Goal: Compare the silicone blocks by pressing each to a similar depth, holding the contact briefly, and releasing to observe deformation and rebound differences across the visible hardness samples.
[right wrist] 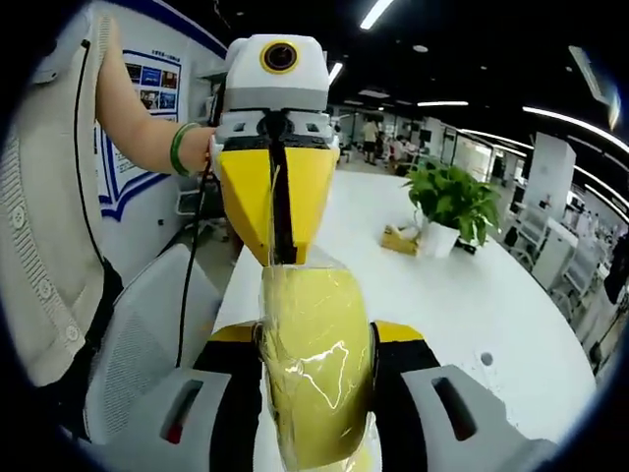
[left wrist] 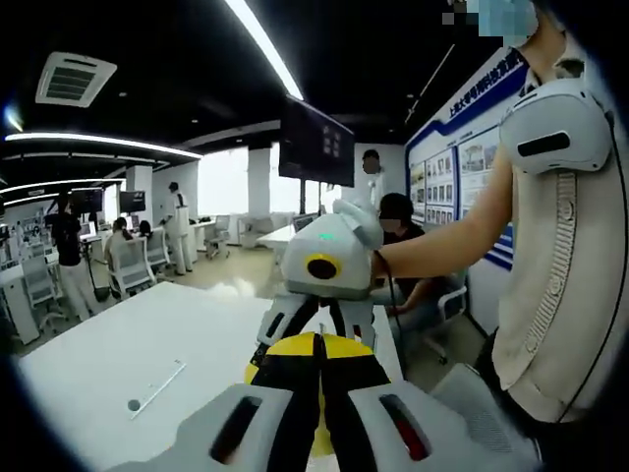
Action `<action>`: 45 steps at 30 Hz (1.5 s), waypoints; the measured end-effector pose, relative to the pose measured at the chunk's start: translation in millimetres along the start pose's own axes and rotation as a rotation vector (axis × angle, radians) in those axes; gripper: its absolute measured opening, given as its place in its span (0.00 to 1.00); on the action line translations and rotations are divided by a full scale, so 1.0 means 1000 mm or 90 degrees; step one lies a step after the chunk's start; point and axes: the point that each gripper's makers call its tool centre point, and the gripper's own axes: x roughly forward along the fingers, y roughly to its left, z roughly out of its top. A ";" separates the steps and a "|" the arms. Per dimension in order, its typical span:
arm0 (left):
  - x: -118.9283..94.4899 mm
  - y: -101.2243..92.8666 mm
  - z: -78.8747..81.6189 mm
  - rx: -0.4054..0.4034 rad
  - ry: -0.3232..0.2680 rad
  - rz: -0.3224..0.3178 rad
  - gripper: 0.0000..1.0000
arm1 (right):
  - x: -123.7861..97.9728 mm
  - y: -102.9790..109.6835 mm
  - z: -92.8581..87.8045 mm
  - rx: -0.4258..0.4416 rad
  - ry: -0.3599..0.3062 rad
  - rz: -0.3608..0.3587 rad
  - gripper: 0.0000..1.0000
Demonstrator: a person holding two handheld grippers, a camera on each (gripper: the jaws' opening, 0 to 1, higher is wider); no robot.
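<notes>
Yellow block (right wrist: 314, 369): soft-looking silicone under shiny clear wrap, pinched between the right gripper (right wrist: 316, 393)'s jaws, just ahead of its camera.
Left gripper (left wrist: 319, 393): jaws look nearly pressed together; a sliver of the yellow block (left wrist: 316, 346) shows just beyond their tips, touching or not I cannot tell.
Right gripper: jaws bear on both flanks of the block.
Table (right wrist: 462, 295): white, below and beyond both grippers; a potted plant (right wrist: 450, 205) stands far ahead to the right.
Handling: likely light and yielding; the wrap may be slippery, so squeeze the broad middle faces squarely, not the edges.
Hold: slow, even pressure seems wise.
</notes>
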 end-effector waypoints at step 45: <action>-0.005 -0.051 0.011 0.063 0.020 0.002 0.00 | -0.019 0.056 0.006 -0.001 0.088 -0.032 0.04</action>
